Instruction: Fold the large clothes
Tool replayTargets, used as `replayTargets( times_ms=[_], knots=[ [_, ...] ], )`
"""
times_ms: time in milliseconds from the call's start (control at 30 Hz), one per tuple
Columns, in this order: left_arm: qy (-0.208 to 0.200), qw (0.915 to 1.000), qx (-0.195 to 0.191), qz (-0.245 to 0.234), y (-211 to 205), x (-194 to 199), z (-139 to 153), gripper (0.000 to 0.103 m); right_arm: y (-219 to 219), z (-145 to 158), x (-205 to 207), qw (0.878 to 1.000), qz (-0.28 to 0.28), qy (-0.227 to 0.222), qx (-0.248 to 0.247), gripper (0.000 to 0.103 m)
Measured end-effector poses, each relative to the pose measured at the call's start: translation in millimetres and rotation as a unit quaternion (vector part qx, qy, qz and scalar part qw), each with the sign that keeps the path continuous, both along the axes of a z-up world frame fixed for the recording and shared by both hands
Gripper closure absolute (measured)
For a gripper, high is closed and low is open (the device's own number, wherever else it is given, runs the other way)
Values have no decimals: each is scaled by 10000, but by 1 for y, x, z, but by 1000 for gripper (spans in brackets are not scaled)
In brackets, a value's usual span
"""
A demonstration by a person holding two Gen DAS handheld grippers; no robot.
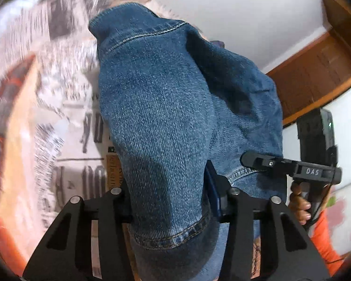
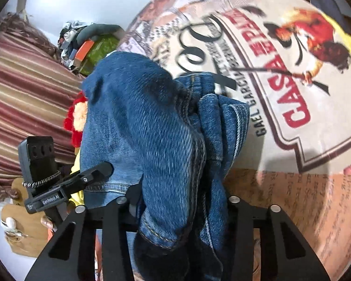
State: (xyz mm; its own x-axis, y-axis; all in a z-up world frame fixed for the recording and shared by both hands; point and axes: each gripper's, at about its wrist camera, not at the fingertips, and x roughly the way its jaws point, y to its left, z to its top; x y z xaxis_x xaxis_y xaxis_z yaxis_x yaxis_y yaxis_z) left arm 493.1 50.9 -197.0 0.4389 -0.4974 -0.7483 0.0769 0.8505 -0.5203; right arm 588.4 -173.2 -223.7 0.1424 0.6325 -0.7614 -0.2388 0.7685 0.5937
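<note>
Gripping blue denim jeans point(image 1: 166, 107): left gripper point(image 1: 173, 201) jaws clamped on hem; right gripper point(image 2: 175, 208) jaws pinching bunched, stitched folds above printed blanket point(image 2: 280, 75).

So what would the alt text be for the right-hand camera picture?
Blue denim garment pinched in the right tongs, bunched above a printed blanket reading "CASA". The left tongs grip the same denim at lower left, beside a striped fabric.
</note>
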Motion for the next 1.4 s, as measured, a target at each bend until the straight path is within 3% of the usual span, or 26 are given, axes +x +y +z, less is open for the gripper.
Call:
replayTargets(
  times_ms=[367,667,833,933,1167,1400],
  knots=[
    [-766,9966,229,186,45,-66,88,58,39,93,-49,9968,202,-756,143,65],
    [-862,9941,362,547,103,-107,112,58,103,117,-81,9938,543,-936,235,65],
    [-695,9941,343,758,130,-127,116,58,140,102,-86,9943,742,-723,238,65],
    [-510,9944,325,870,147,-134,104,58,162,85,-87,9948,855,-500,232,65],
    [173,9937,178,1092,180,-132,40,58,205,19,-84,9949,1001,149,37,65],
    [681,9900,16,1236,194,-113,-20,54,219,-39,-63,9926,1037,621,-115,65]
  ],
)
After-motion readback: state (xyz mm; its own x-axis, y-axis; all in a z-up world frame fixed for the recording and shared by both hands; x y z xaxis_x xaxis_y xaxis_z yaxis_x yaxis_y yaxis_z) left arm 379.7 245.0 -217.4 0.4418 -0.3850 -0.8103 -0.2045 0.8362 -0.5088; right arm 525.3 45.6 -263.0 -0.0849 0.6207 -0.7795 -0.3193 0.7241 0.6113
